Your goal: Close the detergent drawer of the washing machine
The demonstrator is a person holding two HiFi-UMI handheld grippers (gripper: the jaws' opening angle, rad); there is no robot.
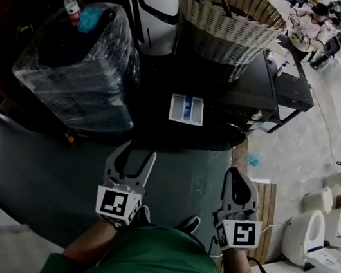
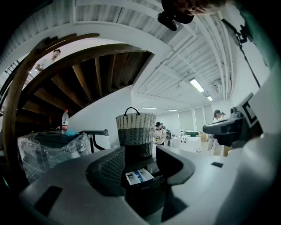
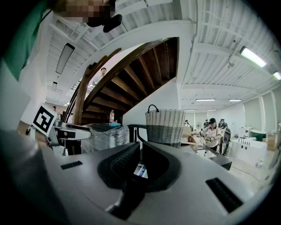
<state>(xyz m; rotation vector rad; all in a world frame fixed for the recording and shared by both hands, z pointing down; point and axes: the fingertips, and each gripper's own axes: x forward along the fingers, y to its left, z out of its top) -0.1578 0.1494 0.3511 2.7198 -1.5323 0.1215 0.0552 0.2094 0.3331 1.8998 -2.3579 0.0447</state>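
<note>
The dark washing machine (image 1: pixel 243 93) stands ahead of me, and its white detergent drawer (image 1: pixel 187 109) with a blue insert is pulled out at the front. My left gripper (image 1: pixel 135 153) hangs well short of the drawer with its jaws open and nothing between them. In the left gripper view the drawer (image 2: pixel 139 176) shows through the gap between the jaws. My right gripper (image 1: pixel 236 173) is to the right, level with the left one, shut and empty. In the right gripper view only a sliver of the drawer (image 3: pixel 140 169) shows between the closed jaws.
A wicker basket (image 1: pixel 227 18) sits on top of the machine. A plastic-wrapped appliance (image 1: pixel 78 64) with a bottle (image 1: pixel 71 5) on it stands to the left. White toilets (image 1: pixel 316 237) and a wooden slat panel (image 1: pixel 265 208) are on the right. A person (image 1: pixel 314 27) works at the back.
</note>
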